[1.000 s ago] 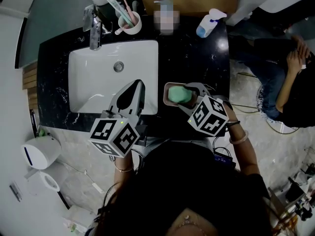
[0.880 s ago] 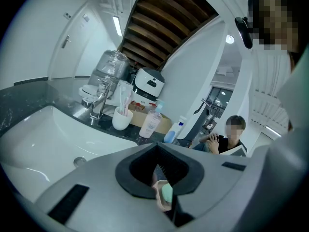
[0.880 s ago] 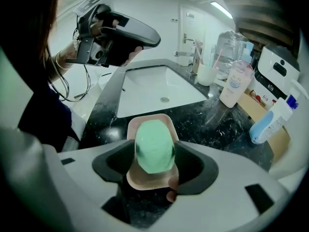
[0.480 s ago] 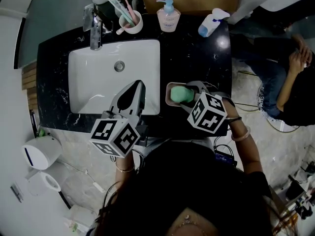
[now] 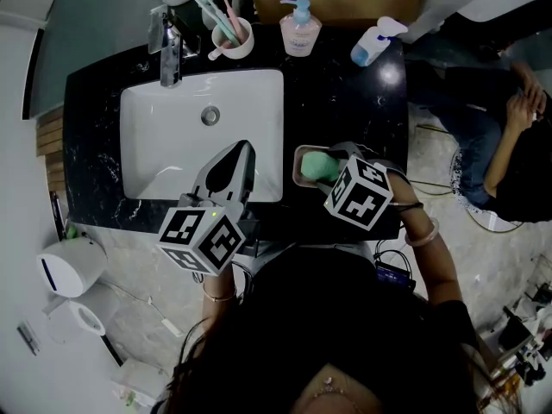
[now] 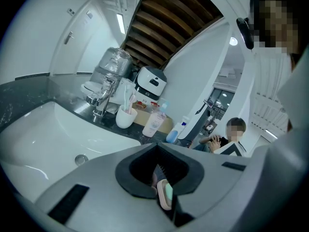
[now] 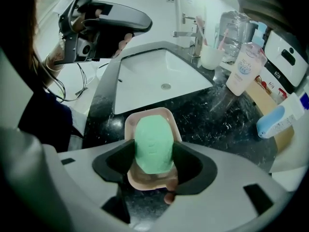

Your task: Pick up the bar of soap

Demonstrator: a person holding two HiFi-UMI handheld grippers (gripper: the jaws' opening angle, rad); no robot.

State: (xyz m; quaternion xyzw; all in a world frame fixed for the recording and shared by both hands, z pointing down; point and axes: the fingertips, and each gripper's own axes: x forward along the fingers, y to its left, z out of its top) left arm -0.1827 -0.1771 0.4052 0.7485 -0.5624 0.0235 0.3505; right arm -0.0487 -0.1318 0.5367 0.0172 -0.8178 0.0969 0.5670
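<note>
A person leans forward with a handheld gripper in each hand, both pointing away from the body. The right gripper (image 7: 153, 152) has its jaws pressed against the two long sides of the bar of soap (image 7: 153, 132), with a fingertip (image 7: 170, 196) showing just behind the jaws. Its marker cube (image 5: 360, 194) tilts to the left, and the right wrist (image 5: 420, 231), ringed by bangles, bends back toward the torso. The left gripper (image 5: 240, 149) is held level to the left of those jaws, its own jaws brought together at the tips with nothing between them. The left wrist (image 5: 217, 294) is tucked close under the chest.
</note>
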